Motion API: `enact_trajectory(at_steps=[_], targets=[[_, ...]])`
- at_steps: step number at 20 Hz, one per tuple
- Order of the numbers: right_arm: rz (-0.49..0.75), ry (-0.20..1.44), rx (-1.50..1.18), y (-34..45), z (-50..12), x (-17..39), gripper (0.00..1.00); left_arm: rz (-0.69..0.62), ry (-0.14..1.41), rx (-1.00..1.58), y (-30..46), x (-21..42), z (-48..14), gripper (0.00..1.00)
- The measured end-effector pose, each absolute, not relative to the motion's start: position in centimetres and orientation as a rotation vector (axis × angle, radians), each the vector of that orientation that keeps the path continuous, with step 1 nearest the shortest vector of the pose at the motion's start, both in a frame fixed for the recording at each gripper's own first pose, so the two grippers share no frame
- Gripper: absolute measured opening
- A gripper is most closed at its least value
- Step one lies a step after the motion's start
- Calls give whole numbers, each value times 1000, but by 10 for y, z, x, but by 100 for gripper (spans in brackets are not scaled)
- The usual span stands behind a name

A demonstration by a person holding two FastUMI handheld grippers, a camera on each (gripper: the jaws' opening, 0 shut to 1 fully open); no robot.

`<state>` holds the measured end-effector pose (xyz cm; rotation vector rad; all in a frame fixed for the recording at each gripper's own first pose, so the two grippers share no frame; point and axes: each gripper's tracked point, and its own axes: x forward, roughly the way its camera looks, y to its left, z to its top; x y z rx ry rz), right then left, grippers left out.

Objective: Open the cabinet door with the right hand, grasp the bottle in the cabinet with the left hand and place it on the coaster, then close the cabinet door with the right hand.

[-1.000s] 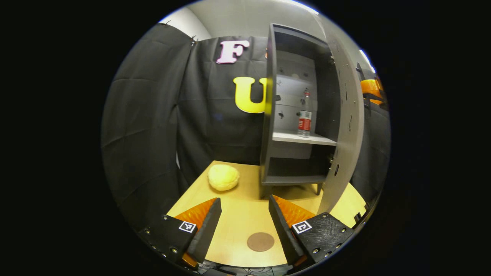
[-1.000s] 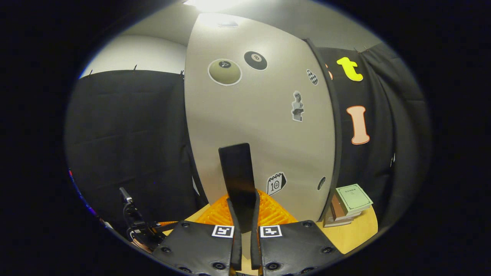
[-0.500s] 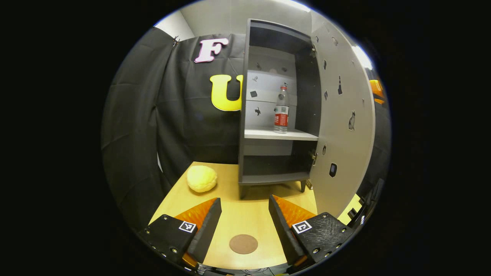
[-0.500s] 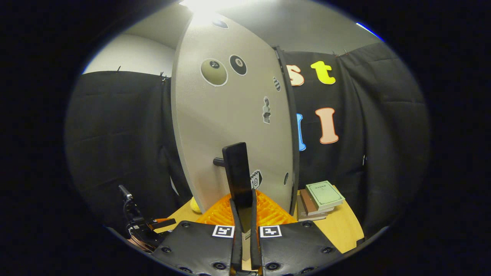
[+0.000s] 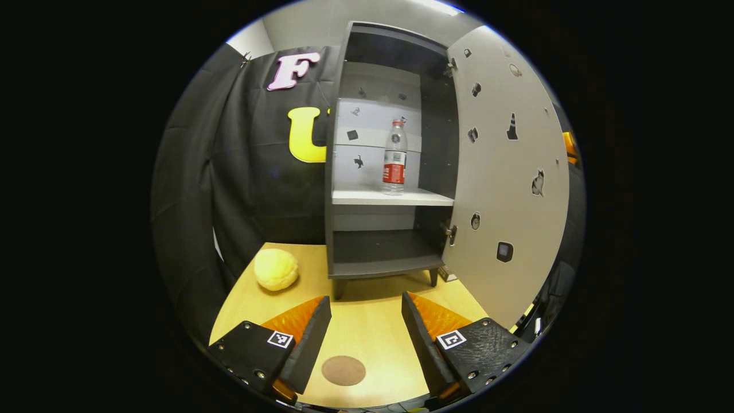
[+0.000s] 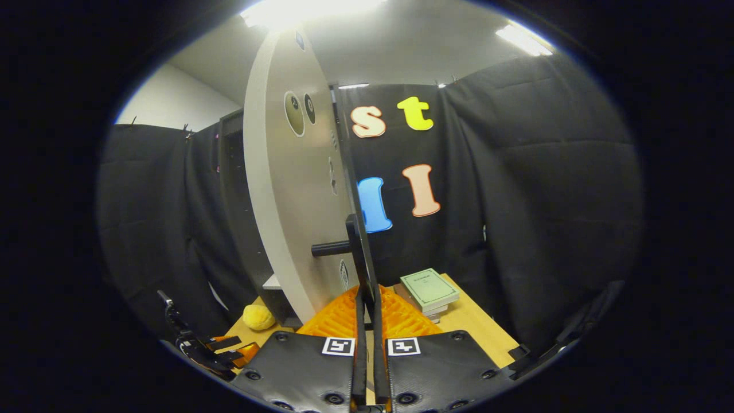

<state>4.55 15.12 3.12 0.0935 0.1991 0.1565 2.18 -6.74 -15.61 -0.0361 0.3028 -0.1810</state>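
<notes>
In the left gripper view a grey cabinet [image 5: 338, 143] stands on the wooden table with its door [image 5: 507, 189] swung wide open to the right. A clear bottle [image 5: 394, 158] with a red label stands upright on the middle shelf. My left gripper [image 5: 363, 321] is open low over the table, well short of the cabinet. A round brown coaster [image 5: 343, 370] lies between its fingers near the front edge. In the right gripper view my right gripper [image 6: 367, 312] is shut on the door's flat black handle [image 6: 358, 258]; the door [image 6: 289, 195] shows almost edge-on.
A yellow sponge-like ball [image 5: 276, 269] lies on the table left of the cabinet, and shows again [image 6: 258, 316] past the door. A stack of books [image 6: 429, 291] sits on the table to the right of the door. The left gripper [image 6: 221, 349] shows low left.
The right gripper has pulled the door further open, from facing flat to nearly edge-on. The left gripper's view has swung so the cabinet's inside and the bottle face it more squarely.
</notes>
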Motion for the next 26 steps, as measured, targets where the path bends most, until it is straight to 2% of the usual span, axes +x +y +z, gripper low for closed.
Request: enact_trajectory(at_steps=[1,2,3,7,11,13,14,19,20,21,23,24,26], targets=[[153,201,103,152,30,47,5,-189,300,-41,-71,25,-154,72],[158,203,113,155,29,46,0,-198,296,-39,-73,27,-152,72],[165,199,110,155,29,45,4,-206,285,-32,-74,31,-149,72],[185,206,113,150,30,44,7,-218,223,10,-72,42,-125,73],[193,238,255,151,31,35,9,-238,174,30,-71,62,-101,72],[155,246,296,131,34,32,9,-238,170,36,-72,73,-91,70],[138,242,301,117,37,31,2,-237,167,38,-73,80,-88,72],[-40,227,261,50,40,36,3,-219,130,59,-87,123,-66,72],[-58,221,255,41,42,42,11,-210,121,63,-90,131,-61,72],[-65,218,249,37,41,50,11,-204,112,62,-93,139,-54,72],[-92,212,231,23,37,67,24,-207,93,40,-104,154,-42,72],[-96,208,220,19,35,79,43,-211,82,25,-109,160,-35,75],[-91,207,196,15,30,102,61,-213,54,14,-117,176,-19,72]])
